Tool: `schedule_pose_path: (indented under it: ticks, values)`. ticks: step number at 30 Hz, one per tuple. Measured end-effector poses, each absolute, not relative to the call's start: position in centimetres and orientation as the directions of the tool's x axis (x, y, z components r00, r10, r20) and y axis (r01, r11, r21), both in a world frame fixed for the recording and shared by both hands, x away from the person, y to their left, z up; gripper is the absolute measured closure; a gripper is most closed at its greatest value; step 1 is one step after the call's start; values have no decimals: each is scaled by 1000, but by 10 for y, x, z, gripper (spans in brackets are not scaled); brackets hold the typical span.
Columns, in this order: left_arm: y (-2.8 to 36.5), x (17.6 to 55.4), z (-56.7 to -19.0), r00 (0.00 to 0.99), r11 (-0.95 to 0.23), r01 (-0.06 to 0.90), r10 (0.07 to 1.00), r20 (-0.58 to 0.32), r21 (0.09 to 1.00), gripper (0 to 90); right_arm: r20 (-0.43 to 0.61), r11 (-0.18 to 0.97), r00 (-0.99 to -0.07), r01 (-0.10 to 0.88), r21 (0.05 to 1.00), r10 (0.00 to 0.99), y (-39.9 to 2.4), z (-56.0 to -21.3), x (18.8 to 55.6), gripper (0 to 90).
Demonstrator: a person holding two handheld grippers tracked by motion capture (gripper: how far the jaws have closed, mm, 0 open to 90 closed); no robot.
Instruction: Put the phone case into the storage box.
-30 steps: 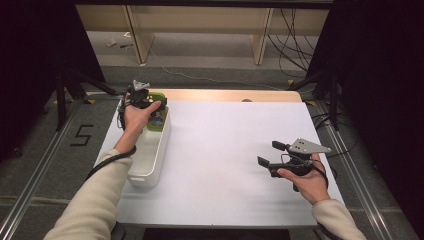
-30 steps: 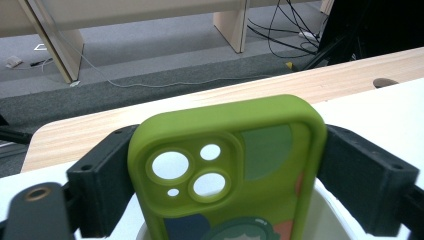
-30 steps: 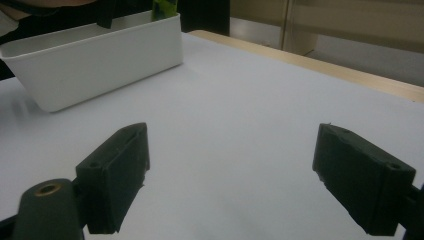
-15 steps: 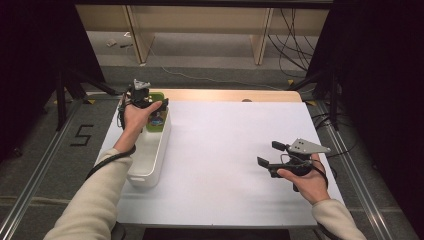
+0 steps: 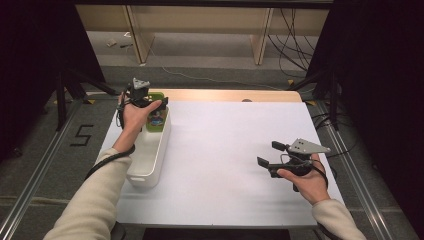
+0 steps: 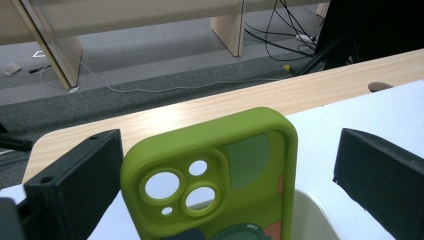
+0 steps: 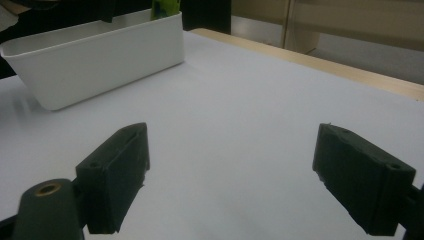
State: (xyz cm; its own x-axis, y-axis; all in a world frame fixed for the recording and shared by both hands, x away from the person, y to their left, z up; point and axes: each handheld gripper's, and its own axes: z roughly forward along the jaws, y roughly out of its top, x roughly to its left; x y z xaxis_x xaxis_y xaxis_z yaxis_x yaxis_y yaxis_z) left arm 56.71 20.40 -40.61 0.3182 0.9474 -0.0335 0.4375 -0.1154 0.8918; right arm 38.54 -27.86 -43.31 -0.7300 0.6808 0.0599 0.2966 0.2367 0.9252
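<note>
Green silicone phone case (image 6: pixel 220 175) with round camera cut-outs stood upright at the far end of the long white plastic bin (image 5: pixel 150 150), leaning against the bin's end wall. The left gripper (image 5: pixel 150 102) hung over that end of the bin, its jaws having just been opening. In the left gripper view they stood wide apart on either side of the case with a clear gap at each side, no pad pressing on it. A darker green patch and an orange patch showed on the case's face; its lower part was cut off by the frame edge.

The right gripper (image 5: pixel 267 157) was held low over the near right part of the white table top (image 5: pixel 225 150), well apart from the bin, jaws spread and nothing between them; bare table showed between the two black pads in the right gripper view. From there the bin's long side wall stood between that gripper and the case, with a green edge showing above its rim.

A strip of pale wooden board (image 5: pixel 230 95) ran along the far table edge. Beyond it lay grey floor, wooden legs and loose black cables (image 5: pixel 290 30). A black "5" (image 5: pixel 82 135) was marked on the floor left of the table.
</note>
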Motion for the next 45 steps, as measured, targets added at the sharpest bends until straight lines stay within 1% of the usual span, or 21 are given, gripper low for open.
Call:
schedule_pose_path:
  ticks: [11, 18, 23, 28, 41, 45]
  values:
    - [206, 560, -394, 307, -105, 415, 951, -31, 904, 0, 61, 229, -728, 293, 928, 683, -279, -432, 385, 161]
    - [208, 548, -387, 310, -114, 399, 951, -17, 910, 0, 60, 227, -724, 293, 929, 687, -279, -432, 385, 161]
    - [206, 538, -386, 313, -102, 391, 949, -28, 915, 0, 60, 228, -725, 293, 928, 687, -279, -431, 385, 161]
    - [202, 529, -384, 340, -92, 383, 939, -48, 919, 0, 60, 226, -725, 291, 930, 686, -279, -431, 385, 161]
    - [196, 505, -382, 390, -105, 361, 919, -48, 927, 0, 60, 226, -723, 292, 930, 688, -280, -430, 384, 160]
    - [194, 499, -381, 404, -92, 351, 913, -62, 932, 0, 59, 229, -723, 295, 928, 689, -279, -430, 384, 160]
